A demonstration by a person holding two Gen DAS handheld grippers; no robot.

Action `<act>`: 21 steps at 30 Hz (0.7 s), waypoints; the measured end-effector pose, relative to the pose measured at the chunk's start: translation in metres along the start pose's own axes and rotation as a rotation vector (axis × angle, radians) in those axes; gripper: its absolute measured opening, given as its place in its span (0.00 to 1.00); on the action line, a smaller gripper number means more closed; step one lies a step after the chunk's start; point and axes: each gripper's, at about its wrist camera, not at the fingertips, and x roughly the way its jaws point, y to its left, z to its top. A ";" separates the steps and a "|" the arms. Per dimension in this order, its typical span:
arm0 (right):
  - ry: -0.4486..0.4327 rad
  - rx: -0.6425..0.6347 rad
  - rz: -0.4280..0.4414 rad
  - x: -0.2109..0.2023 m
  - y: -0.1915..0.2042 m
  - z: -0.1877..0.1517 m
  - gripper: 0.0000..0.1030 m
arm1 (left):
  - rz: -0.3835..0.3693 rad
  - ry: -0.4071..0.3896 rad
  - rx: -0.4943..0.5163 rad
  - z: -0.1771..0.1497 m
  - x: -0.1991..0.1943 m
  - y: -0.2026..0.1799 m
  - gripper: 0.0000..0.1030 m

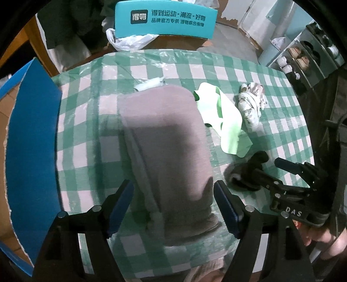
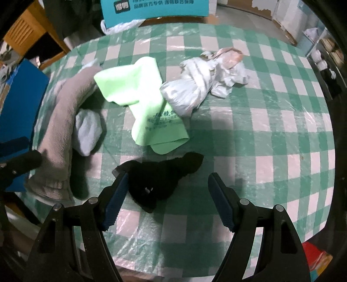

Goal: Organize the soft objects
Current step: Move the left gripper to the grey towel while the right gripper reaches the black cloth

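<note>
A long grey-brown fleece cloth (image 1: pixel 169 151) lies on the green checked table, its near end between the open fingers of my left gripper (image 1: pixel 173 206). It also shows in the right wrist view (image 2: pixel 60 134), with a pale blue-white cloth (image 2: pixel 87 134) tucked beside it. A light green cloth (image 2: pixel 143 104) and a crumpled white patterned cloth (image 2: pixel 206 78) lie mid-table. A small black cloth (image 2: pixel 160 177) lies between the open fingers of my right gripper (image 2: pixel 167 199), which also shows in the left wrist view (image 1: pixel 269 160).
A blue box (image 1: pixel 32 151) stands at the table's left edge. A teal cardboard box (image 1: pixel 167 19) and a white plastic bag (image 1: pixel 130 41) sit beyond the far edge. Shelves with shoes (image 1: pixel 303 58) stand at the far right. A clear plastic sheet covers the tablecloth (image 2: pixel 271 130).
</note>
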 end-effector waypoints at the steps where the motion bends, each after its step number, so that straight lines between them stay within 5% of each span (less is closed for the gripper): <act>1: -0.005 0.005 0.002 -0.002 -0.002 0.000 0.74 | -0.001 0.002 -0.002 0.001 0.001 -0.001 0.76; 21: -0.028 -0.012 0.048 0.001 0.011 0.012 0.77 | 0.049 0.038 0.039 0.011 0.037 0.000 0.79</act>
